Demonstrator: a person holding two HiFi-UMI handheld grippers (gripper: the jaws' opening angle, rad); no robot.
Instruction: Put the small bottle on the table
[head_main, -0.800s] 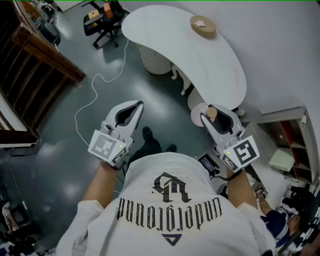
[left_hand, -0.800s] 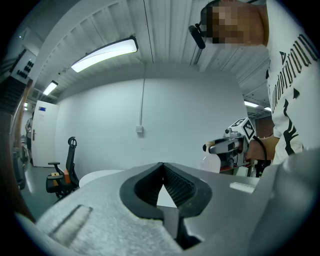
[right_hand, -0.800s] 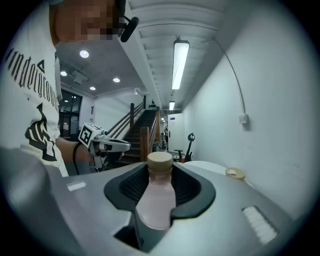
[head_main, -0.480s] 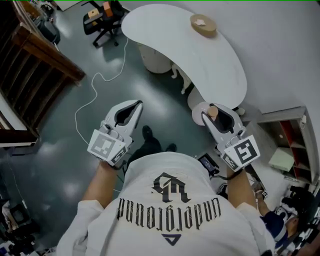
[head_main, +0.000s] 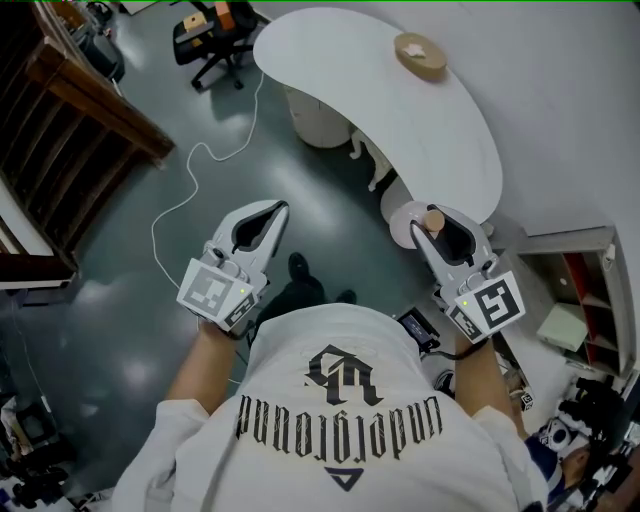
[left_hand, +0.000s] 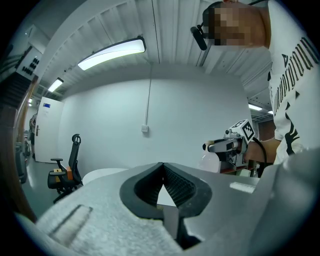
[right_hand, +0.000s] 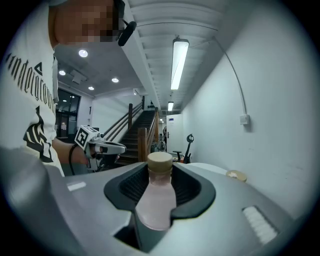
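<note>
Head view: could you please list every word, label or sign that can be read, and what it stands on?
"underground": gothic print on the person's white shirt, upside down in this view.
Markers on the left gripper and right gripper: square code patterns, no words.
Nothing else is readable.

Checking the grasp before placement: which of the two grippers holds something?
The right gripper: its jaws clamp the small bottle, which looks pinkish. The left gripper has its jaws together, nothing between them.
</note>
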